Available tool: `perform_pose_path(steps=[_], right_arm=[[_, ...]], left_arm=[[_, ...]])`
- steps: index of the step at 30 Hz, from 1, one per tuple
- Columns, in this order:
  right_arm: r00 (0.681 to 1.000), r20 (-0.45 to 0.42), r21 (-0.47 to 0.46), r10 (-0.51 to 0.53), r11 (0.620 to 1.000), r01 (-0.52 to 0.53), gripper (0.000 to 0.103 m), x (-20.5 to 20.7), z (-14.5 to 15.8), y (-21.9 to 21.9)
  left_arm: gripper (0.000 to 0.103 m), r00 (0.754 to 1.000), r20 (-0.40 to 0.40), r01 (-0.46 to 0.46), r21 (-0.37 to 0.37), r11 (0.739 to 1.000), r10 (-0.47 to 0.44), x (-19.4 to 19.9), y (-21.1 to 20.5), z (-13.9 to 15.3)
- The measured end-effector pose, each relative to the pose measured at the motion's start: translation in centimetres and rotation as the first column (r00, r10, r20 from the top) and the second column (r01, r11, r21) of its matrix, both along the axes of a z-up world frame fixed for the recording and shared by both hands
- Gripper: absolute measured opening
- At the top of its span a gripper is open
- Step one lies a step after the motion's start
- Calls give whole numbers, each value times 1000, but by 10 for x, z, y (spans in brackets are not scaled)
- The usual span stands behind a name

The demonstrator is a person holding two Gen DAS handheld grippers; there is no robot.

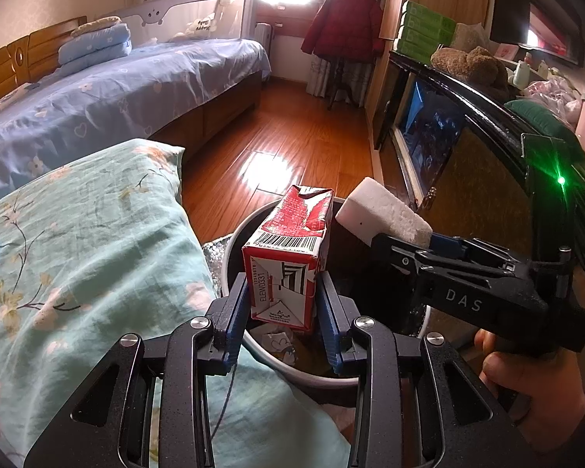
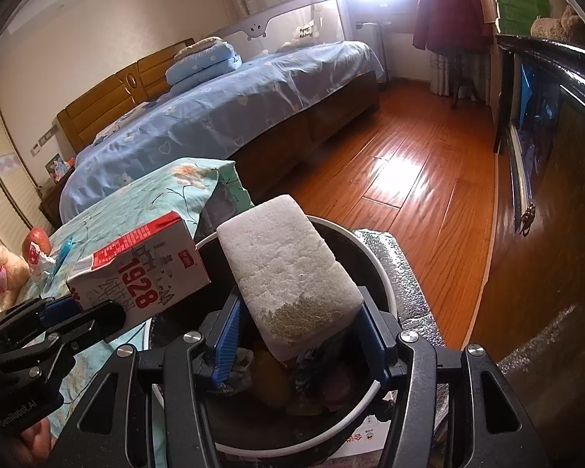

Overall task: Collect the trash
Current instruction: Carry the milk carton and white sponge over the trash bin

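Observation:
My left gripper (image 1: 282, 312) is shut on a red and white carton (image 1: 288, 257) and holds it over the white-rimmed trash bin (image 1: 292, 366). The carton also shows in the right wrist view (image 2: 144, 273). My right gripper (image 2: 296, 331) is shut on a white foam block (image 2: 288, 269) and holds it over the same bin (image 2: 386, 284), which has trash inside. The foam block also shows in the left wrist view (image 1: 382, 214), to the right of the carton.
A floral teal cloth (image 1: 78, 253) covers a surface left of the bin. A blue bed (image 1: 117, 93) stands behind. A dark cabinet (image 1: 468, 148) runs along the right. Wooden floor (image 1: 292, 136) lies beyond the bin. An apple (image 2: 37, 240) and wrappers lie on the cloth.

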State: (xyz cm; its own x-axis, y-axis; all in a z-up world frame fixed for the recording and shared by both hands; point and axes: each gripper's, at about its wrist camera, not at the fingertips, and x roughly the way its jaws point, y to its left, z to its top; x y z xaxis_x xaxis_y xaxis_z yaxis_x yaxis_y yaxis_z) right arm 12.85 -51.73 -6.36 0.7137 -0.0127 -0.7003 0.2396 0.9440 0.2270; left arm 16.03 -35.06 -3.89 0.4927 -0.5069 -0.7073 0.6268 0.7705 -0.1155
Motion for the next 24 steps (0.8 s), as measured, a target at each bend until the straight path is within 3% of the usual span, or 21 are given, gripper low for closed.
perform_pose_path(steps=[24], right_arm=[[1000,-12,-1,10,1000,-10,57,1,-3,1]], left_arm=[[32,1000,-1,9,4,1000,-9,0,-3,-4]])
